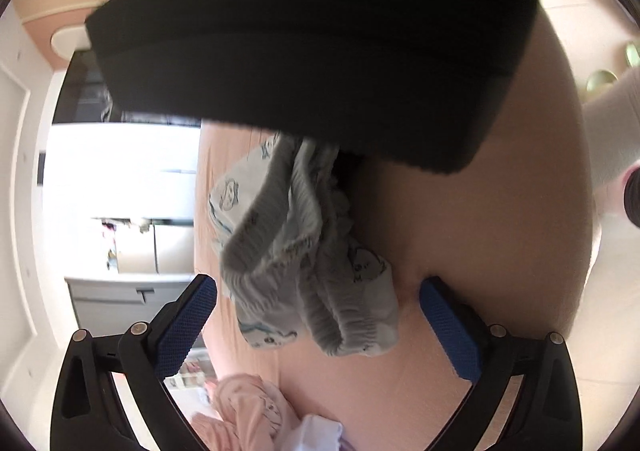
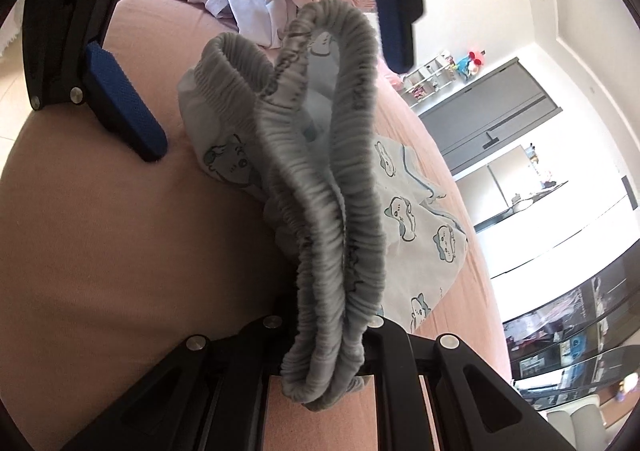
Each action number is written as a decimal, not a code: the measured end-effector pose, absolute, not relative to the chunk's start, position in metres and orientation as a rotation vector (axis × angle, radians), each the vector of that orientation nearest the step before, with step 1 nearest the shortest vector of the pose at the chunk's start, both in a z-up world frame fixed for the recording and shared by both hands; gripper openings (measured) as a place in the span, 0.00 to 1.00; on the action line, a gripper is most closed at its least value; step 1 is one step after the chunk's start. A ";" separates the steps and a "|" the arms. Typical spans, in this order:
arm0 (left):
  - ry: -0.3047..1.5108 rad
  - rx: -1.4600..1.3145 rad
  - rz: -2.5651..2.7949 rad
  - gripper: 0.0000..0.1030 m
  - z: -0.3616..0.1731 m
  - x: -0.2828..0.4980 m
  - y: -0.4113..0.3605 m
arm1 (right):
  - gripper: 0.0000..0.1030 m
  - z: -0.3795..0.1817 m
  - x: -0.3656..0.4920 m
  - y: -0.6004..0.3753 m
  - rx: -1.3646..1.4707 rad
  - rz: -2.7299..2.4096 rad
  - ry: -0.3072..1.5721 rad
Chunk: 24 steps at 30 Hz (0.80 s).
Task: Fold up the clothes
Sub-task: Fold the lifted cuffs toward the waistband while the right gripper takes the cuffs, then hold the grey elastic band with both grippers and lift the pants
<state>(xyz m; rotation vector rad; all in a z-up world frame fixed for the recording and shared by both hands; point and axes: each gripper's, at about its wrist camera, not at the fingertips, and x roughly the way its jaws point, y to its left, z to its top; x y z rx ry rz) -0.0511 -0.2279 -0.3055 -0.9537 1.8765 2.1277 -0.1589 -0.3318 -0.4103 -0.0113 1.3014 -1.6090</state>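
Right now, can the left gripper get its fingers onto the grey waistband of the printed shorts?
Probably yes. The left gripper is open, its fingers straddling the bunched grey waistband with nothing between. The right gripper is shut on the far end of the printed shorts, clear of that spot.

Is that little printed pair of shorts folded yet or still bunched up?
Still bunched up. The printed shorts hang crumpled over the pink bedsheet, their grey waistband gathered in loops and pinched in the right gripper.
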 end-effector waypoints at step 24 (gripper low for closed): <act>1.513 -1.094 2.166 0.22 -0.295 -0.022 -0.186 | 0.11 -0.430 -0.168 -0.328 -0.072 -1.638 1.320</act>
